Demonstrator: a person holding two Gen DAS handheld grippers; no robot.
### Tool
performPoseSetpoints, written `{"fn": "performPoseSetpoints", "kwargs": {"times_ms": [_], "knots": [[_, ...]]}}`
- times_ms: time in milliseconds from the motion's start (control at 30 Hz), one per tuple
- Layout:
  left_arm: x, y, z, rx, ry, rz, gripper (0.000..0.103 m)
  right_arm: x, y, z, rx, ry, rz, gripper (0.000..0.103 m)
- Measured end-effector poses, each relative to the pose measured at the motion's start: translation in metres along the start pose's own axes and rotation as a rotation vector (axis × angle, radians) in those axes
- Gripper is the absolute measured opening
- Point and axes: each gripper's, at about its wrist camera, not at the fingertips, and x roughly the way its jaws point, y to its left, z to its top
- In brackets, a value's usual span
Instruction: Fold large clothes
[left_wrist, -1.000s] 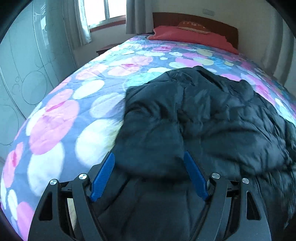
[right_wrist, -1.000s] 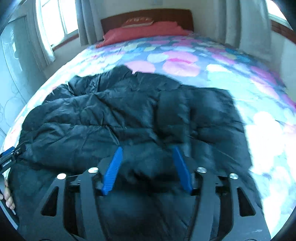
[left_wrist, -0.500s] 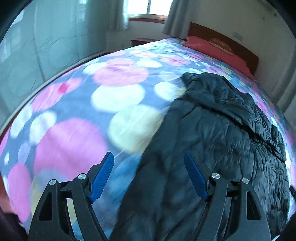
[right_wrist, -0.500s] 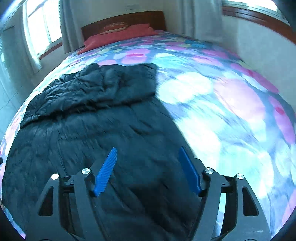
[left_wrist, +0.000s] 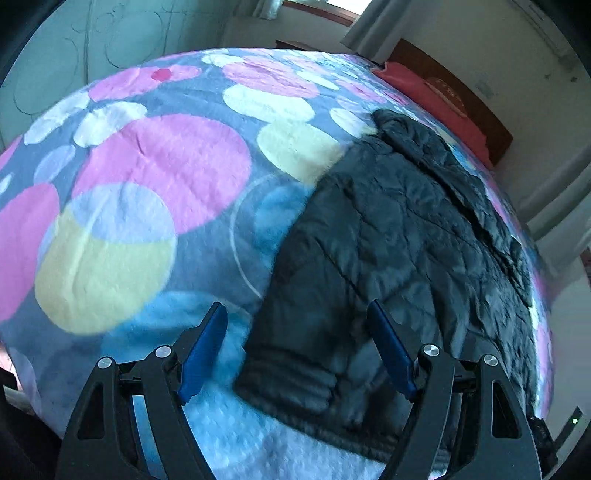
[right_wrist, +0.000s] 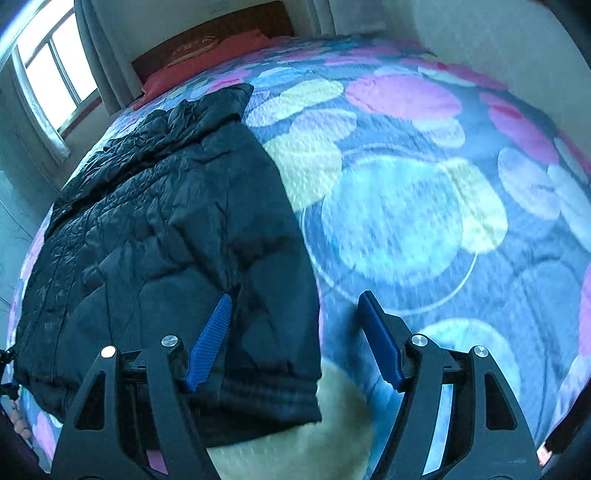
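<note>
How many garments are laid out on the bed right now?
1: a dark puffer jacket lies flat on the circle-print bedspread, its hem corners between each open gripper's fingers. Anything beneath it would be hidden.

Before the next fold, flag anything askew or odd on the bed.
Nothing stands out. The black jacket lies flat on the bedspread, with both open grippers, left and right, at its near hem corners.

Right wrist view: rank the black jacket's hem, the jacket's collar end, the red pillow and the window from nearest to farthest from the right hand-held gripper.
1. Black jacket's hem: directly under the right hand-held gripper, lower left.
2. Jacket's collar end: up the bed, left of centre.
3. Red pillow: at the headboard, beyond the jacket.
4. Window: on the far left wall. Pillow and window are nearly too close to call.
</note>
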Motion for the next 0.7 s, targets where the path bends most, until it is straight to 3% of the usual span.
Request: {"fn": "performPoseSetpoints", "kwargs": {"times_ms": [200, 300, 467, 700], "knots": [[-0.002, -0.003, -0.012, -0.027, 0.003, -0.082, 0.077, -0.001, 0.004, -0.01, 0.011, 0.004, 0.049, 0.07], [-0.004, -0.001, -0.015, -0.05, -0.001, -0.104, 0.076, -0.003, 0.006, -0.013, 0.004, -0.001, 0.057, 0.06], [-0.005, -0.001, -0.018, -0.047, -0.018, -0.063, 0.06, -0.005, 0.011, -0.014, -0.003, -0.003, 0.087, 0.038], [-0.008, 0.004, -0.02, -0.065, -0.034, -0.059, 0.035, -0.009, 0.01, -0.015, 0.019, -0.018, 0.127, 0.021]]}}
